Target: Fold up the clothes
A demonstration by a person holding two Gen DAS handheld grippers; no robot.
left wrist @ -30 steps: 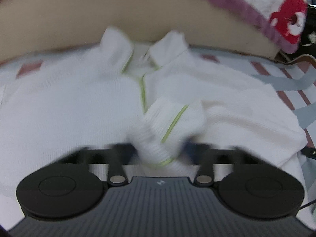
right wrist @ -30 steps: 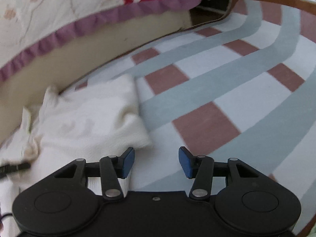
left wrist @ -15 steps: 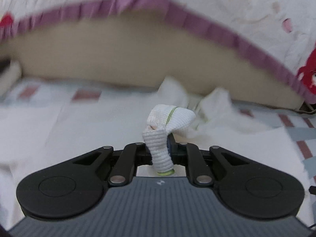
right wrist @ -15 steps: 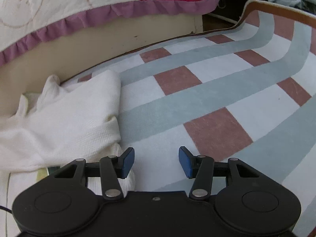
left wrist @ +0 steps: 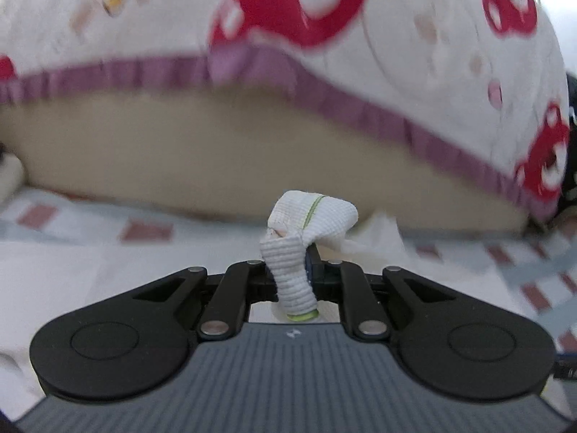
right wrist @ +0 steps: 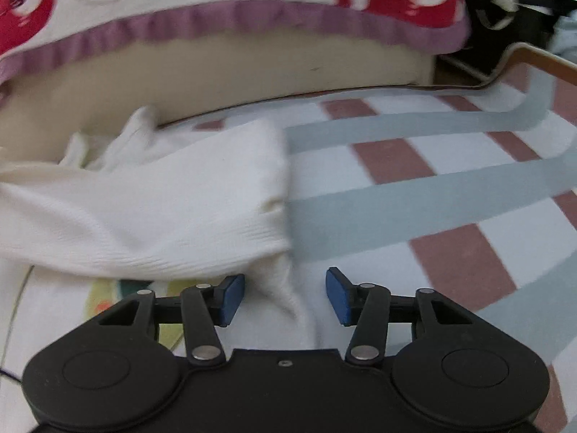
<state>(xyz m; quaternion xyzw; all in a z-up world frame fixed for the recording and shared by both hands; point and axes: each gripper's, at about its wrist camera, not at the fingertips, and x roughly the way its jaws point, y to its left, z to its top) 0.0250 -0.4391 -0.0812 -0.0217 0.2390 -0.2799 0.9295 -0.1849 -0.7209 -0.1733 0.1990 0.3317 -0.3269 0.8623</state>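
A white knit top with green trim lies on the rug. In the left wrist view my left gripper (left wrist: 294,274) pinches its ribbed sleeve cuff (left wrist: 310,213), which is lifted above the rug; the jaws are opening slightly but the pads still press the cuff. The sleeve trails off to the right behind it. In the right wrist view the top's folded body (right wrist: 162,209) lies at the left. My right gripper (right wrist: 285,296) straddles a fold at the top's right edge. Its jaws are closing, and the blue pads (right wrist: 230,299) stand apart from the cloth.
A bedspread with a purple frill and red print (left wrist: 324,72) hangs over a beige bed side (left wrist: 216,151) just ahead. The rug (right wrist: 414,195) has grey and red-brown stripes, and its brown edge (right wrist: 533,57) curls up at the far right beside dark clutter (right wrist: 505,7).
My left gripper has risen and tilted up with the cuff, leaving the spread top below the view. My right gripper slid left onto the top's edge and its jaws narrowed.
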